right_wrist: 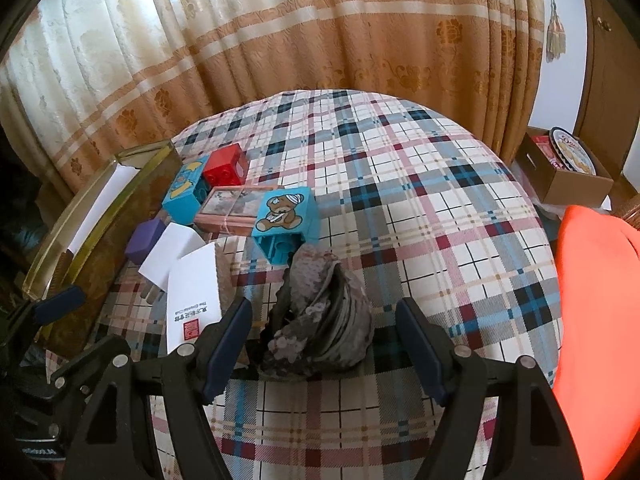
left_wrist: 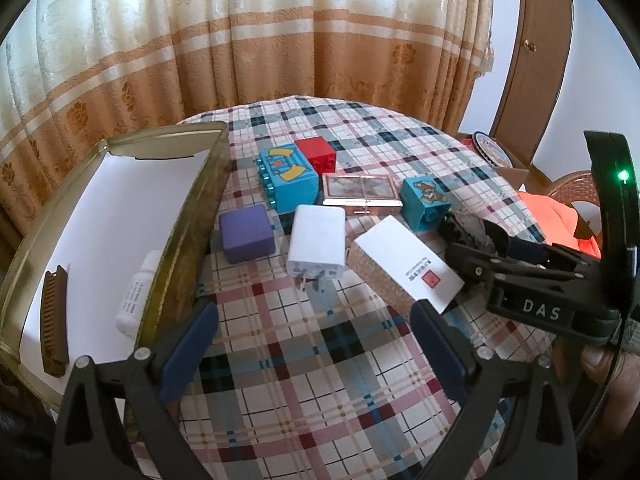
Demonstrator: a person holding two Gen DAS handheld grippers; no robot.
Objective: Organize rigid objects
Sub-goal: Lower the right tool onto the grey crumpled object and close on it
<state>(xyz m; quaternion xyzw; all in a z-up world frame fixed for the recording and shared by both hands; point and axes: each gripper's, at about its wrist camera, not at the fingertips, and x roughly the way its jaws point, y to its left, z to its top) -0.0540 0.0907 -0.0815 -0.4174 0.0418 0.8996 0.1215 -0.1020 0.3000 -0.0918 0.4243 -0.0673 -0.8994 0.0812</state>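
A round counter (left_wrist: 304,360) under a plaid cloth carries a cluster of small hard things, with a patterned curtain (left_wrist: 240,40) behind it. At the left edge stands a long gold-rimmed metal tin (left_wrist: 188,216) lined with white paper; inside it lie a brown ridged comb-like bar (left_wrist: 55,320) at the near end and a small white plastic bottle (left_wrist: 138,296) against the right wall.

Just right of the tin sit a purple cube (left_wrist: 247,234), a white plug-in charger (left_wrist: 317,246) with its prongs facing near, and a white-topped rectangular box with a red stamp (left_wrist: 408,270). Farther back are a blue toy brick with yellow shapes (left_wrist: 286,178), a red toy brick (left_wrist: 316,154) touching it, a flat pink-framed case (left_wrist: 362,192), and a blue toy brick printed with a bear (left_wrist: 426,204).

The left gripper (left_wrist: 316,344) hangs over bare cloth near the white box, its jaws spread wide with nothing between them.

The right gripper (right_wrist: 324,344) is spread wide as well, one blue pad either side of a rough grey oyster-like shell (right_wrist: 320,320) that lies just near of the bear brick. The pads stand apart from the shell and do not press it.

An orange cloth (right_wrist: 596,320) lies at the right edge.
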